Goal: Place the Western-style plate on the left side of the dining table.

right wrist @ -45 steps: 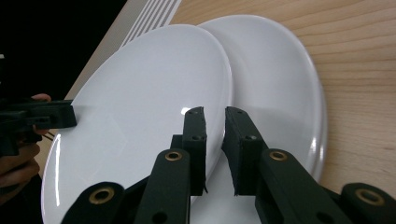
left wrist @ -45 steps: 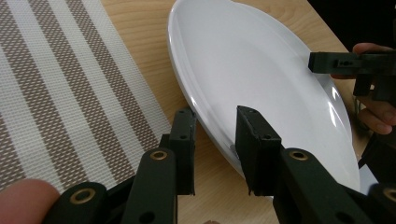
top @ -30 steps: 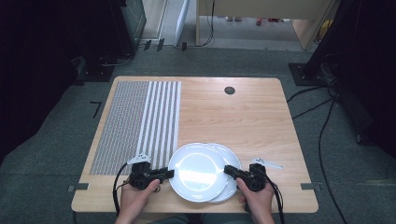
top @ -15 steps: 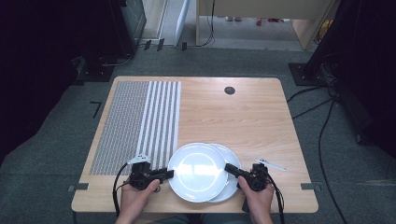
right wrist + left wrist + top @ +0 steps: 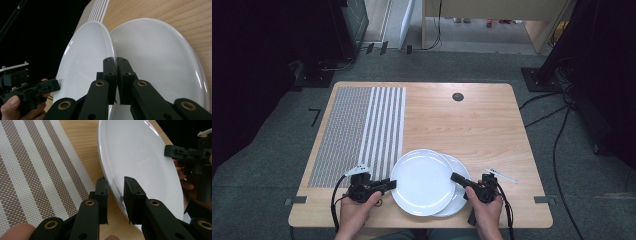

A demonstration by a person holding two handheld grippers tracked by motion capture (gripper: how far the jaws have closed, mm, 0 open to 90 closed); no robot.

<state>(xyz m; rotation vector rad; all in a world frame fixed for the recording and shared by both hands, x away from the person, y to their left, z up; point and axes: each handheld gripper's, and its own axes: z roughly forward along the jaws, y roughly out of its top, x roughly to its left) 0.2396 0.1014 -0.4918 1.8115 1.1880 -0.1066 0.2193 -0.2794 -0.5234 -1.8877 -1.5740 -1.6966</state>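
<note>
Two white plates lie stacked and offset at the table's near edge. The upper plate (image 5: pixel 422 182) overlaps the lower plate (image 5: pixel 460 199), which peeks out on the right. My left gripper (image 5: pixel 392 184) comes in level from the left, and its jaws have just been closing on the upper plate's (image 5: pixel 140 157) left rim, one jaw over it and one under. My right gripper (image 5: pixel 453 176) has also just been closing. It (image 5: pixel 116 61) now pinches the upper plate's (image 5: pixel 85 65) right rim, above the lower plate (image 5: pixel 160 62).
A brown-and-white striped placemat (image 5: pixel 362 130) covers the table's left part, just beyond my left gripper. A small black round cap (image 5: pixel 457 96) sits in the wood near the far edge. A thin white stick (image 5: pixel 502 175) lies to the right of my right hand.
Both hands and both plates stay where they were. The bright glare on the upper plate has faded.
</note>
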